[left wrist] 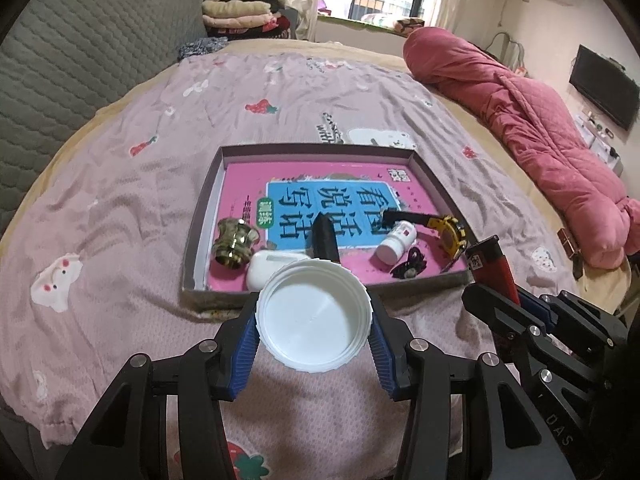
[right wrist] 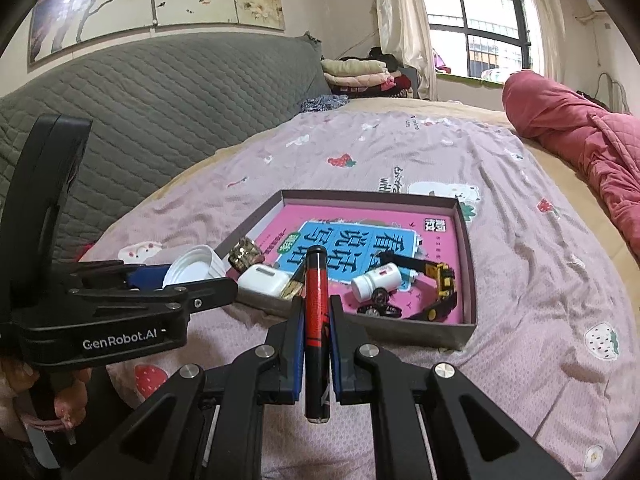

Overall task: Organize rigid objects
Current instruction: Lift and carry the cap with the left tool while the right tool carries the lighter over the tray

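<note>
My left gripper is shut on a white jar lid, held just in front of the near wall of a shallow cardboard box on the bed. My right gripper is shut on a red-and-black marker, also shown in the left wrist view, held at the box's near edge. The box holds a pink book, a brass knob, a white earbud case, a black cylinder, a white pill bottle and a yellow toy excavator.
A pink printed sheet covers the bed. A red quilted duvet lies rolled along the right side. A grey padded headboard stands at the left. Folded clothes are stacked beyond the bed by the window.
</note>
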